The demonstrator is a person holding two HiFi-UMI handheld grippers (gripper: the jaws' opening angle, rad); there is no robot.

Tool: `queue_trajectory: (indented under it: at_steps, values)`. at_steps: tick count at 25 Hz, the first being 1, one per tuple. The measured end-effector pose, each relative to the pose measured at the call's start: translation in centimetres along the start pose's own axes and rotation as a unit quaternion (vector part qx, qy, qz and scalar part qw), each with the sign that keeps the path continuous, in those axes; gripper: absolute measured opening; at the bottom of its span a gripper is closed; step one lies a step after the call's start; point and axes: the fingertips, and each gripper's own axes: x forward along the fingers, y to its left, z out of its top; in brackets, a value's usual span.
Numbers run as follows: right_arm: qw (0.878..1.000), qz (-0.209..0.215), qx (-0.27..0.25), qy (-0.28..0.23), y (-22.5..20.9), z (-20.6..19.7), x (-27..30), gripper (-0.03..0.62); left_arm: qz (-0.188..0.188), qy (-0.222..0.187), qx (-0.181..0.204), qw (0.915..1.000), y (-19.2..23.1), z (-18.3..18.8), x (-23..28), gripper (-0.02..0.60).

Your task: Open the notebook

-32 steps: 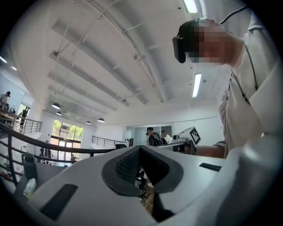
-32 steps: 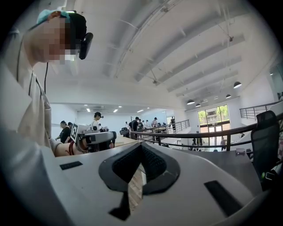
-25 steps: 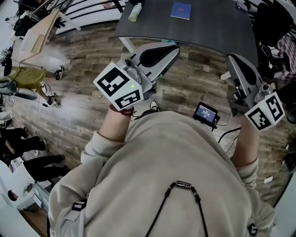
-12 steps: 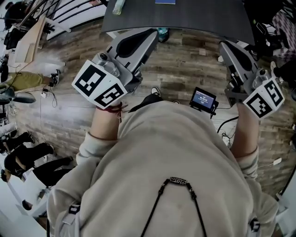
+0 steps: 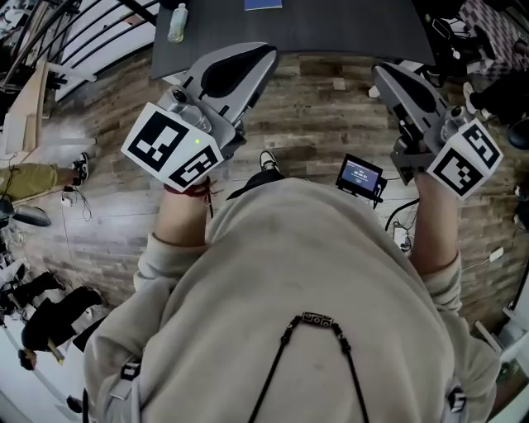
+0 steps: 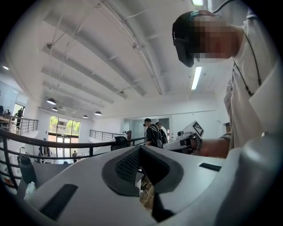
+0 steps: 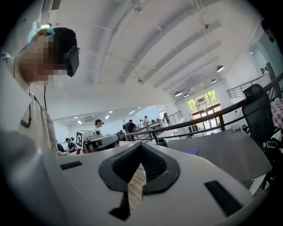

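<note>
The blue notebook [image 5: 263, 3] lies closed on the dark grey table [image 5: 347, 25], cut by the top edge of the head view. The right gripper view shows it as a small blue patch [image 7: 191, 152] on the tabletop. My left gripper [image 5: 266, 54] is held over the wooden floor just short of the table's near edge, jaws together and holding nothing [image 6: 139, 148]. My right gripper [image 5: 380, 73] hangs at the right, also short of the table, shut and holding nothing [image 7: 141, 145]. Neither touches the notebook.
A pale bottle [image 5: 176, 22] stands on the table's left part. A small screen device [image 5: 360, 177] with cables lies on the floor by my feet. A black office chair [image 7: 258, 110] stands right of the table, with a railing behind. People stand far off.
The table and notebook have slid toward the top edge of the head view. The left gripper has shifted left and nearer the table edge; the right one has sunk a little.
</note>
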Motion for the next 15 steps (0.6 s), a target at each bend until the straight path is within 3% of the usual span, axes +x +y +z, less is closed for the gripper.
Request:
queue_trajectory:
  at_steps: [5, 15]
  values:
    - [0.999, -0.023, -0.023, -0.013, 0.3, 1.2, 0.5, 0.015, -0.020, -0.002, -0.016, 0.9997, 1.4, -0.8, 0.8, 0.006]
    - [0.998, -0.052, -0.043, -0.019, 1.4, 2.9, 1.0, 0.015, -0.056, 0.003, -0.006, 0.9984, 2.2, 0.2, 0.6, 0.006]
